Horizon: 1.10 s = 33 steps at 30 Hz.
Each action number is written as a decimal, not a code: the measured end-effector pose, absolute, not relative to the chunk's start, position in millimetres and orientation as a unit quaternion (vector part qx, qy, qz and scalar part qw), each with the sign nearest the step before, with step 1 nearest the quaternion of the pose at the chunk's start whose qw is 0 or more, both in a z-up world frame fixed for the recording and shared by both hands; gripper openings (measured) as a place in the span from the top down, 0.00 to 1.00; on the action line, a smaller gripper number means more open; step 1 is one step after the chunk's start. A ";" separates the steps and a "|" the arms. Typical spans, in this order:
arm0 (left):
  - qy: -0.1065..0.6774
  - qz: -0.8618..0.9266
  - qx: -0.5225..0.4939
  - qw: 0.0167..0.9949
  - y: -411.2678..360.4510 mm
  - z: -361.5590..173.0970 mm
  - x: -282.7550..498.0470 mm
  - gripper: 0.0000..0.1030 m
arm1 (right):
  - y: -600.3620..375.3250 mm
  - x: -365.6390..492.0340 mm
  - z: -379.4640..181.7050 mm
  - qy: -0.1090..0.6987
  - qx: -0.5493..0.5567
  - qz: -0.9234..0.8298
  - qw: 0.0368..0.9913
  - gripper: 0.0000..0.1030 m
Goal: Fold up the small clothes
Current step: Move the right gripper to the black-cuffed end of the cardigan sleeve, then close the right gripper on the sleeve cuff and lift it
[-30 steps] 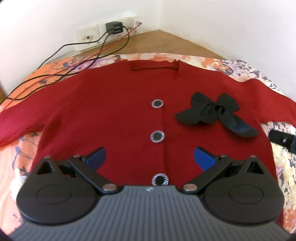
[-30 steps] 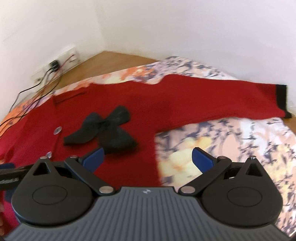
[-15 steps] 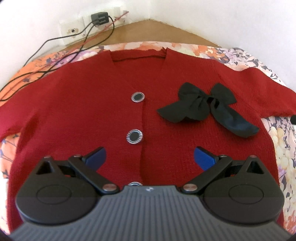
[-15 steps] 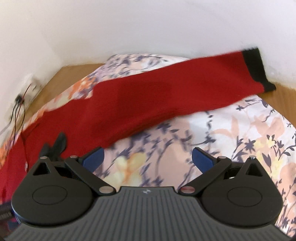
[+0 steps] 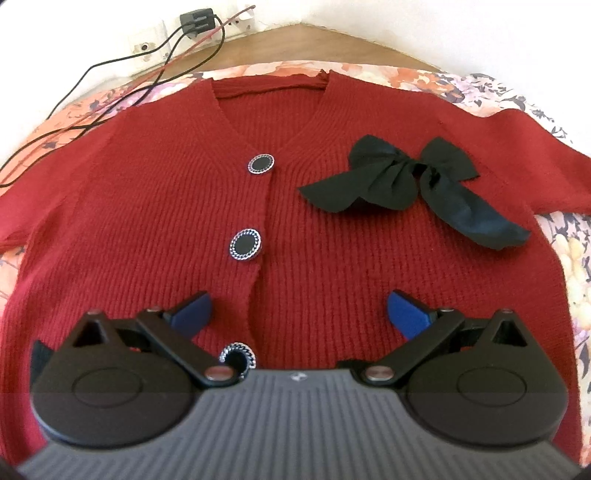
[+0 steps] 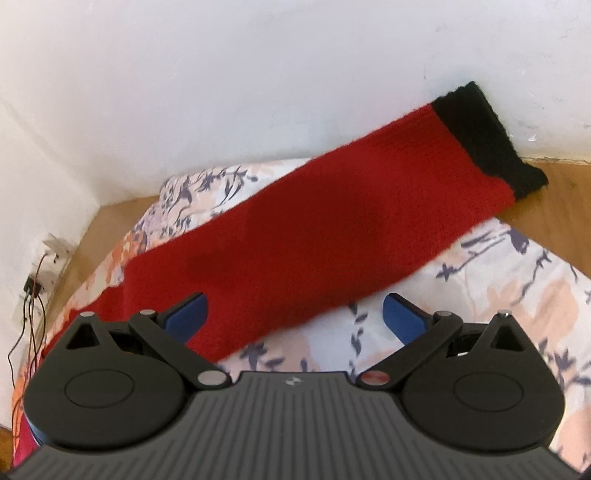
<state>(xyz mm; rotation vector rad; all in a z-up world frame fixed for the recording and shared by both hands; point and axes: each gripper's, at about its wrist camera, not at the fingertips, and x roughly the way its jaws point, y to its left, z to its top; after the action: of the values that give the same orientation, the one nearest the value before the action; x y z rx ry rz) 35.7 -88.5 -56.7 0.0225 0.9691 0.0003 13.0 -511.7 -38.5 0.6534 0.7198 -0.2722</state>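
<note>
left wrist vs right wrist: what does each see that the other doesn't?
Left wrist only: cardigan front, its buttons, the black bow, open left tongs.
Right wrist only: the outstretched sleeve with its black cuff reaching the wooden floor, open right tongs.
Both: red knit, floral sheet, wall socket with cables.

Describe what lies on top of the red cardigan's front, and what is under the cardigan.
A black bow lies on the red cardigan, beside three black buttons. A floral sheet shows around its edges; whatever lies beneath the body is covered.
</note>
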 end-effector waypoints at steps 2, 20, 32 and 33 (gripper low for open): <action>0.462 0.004 0.014 0.887 -89.9 -57.9 34.1 0.00 | -517.7 13.2 -40.7 0.331 0.327 -0.128 0.876 0.00; 0.461 0.009 0.015 0.887 -92.1 -59.4 33.3 0.00 | -529.8 6.0 -52.9 0.249 0.359 -0.152 0.887 0.20; 0.449 0.003 0.021 0.893 -92.3 -60.3 29.1 0.00 | -523.0 -8.1 -27.8 0.204 0.302 -0.145 0.920 0.90; 0.446 0.004 0.021 0.895 -92.4 -60.6 28.1 0.00 | -521.2 -9.3 -22.0 0.201 0.313 -0.138 0.918 0.90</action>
<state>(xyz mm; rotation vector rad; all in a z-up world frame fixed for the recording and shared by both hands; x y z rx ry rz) 28.1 -92.4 -60.6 0.0437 0.9257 0.0073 -9.3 -521.2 -22.0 0.6430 0.4138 -0.2844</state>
